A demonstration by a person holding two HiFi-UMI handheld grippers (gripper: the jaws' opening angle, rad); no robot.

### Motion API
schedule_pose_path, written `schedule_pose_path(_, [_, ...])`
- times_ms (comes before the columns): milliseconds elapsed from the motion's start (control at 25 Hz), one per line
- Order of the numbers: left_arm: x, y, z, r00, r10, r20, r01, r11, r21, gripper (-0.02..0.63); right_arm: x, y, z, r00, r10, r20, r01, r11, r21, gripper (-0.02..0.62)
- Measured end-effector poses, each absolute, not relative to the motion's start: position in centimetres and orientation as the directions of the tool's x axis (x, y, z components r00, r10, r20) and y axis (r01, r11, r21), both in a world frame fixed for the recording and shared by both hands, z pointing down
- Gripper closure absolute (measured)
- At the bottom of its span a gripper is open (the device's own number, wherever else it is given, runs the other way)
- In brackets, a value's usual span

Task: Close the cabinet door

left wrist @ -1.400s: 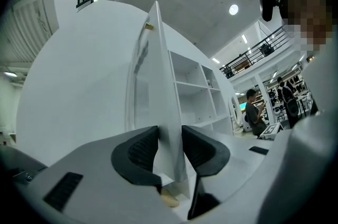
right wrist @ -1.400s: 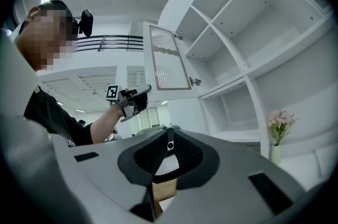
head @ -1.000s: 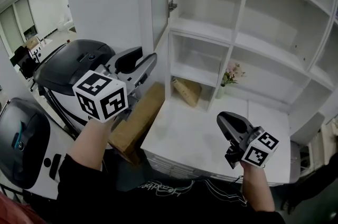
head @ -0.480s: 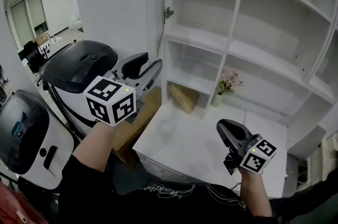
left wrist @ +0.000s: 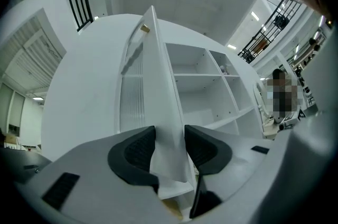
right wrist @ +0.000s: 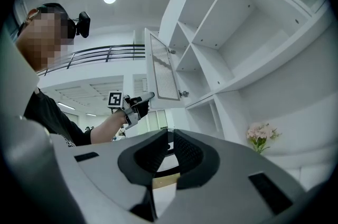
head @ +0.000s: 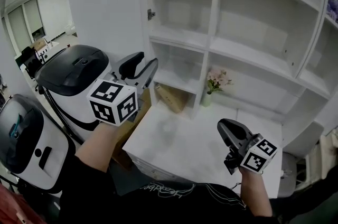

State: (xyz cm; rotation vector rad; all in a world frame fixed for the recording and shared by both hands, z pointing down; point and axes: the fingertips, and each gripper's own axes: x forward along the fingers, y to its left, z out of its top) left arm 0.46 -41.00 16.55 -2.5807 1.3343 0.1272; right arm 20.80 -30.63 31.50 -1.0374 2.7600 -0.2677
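A person stands before a white open shelving unit with two handheld grippers. The left gripper is closed on the lower edge of the one cabinet door, whose thin white edge fills the gap between the pads. The door stands wide open at the upper left of the head view, swung out from the unit on its hinge. The right gripper hangs at the lower right, jaws together and holding nothing. One small vase of pink flowers and one cardboard box sit on the low shelves at centre. Two black-and-white machines stand at the far left. Set against the frame half a second earlier, the shelves, hinge and flowers lie further left in the head view, while both grippers hold nearly the same spots.
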Motion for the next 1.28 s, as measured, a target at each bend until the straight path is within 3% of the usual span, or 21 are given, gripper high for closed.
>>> schedule_pose_path(360, [4.7, -42.2, 16.6, 0.525, -0.818, -0.235, -0.851, -0.497, -0.172, 0.412, 25.0, -30.4, 32.0, -0.730, -0.675, -0.107, -0.640, 0.731, -0.238, 0.535])
schedule_pose_path(800, [12.1, -46.3, 17.0, 0.500, -0.834, -0.235, -0.863, -0.456, -0.216, 0.413, 31.5, -30.2, 32.8, -0.669, -0.731, -0.132, -0.686, 0.676, -0.267, 0.535])
schedule_pose_path(1280, [15.5, -49.7, 17.2, 0.490, -0.843, -0.220, -0.864, -0.437, -0.249, 0.414, 35.4, -30.5, 33.6, -0.620, -0.773, -0.133, -0.722, 0.629, -0.289, 0.535])
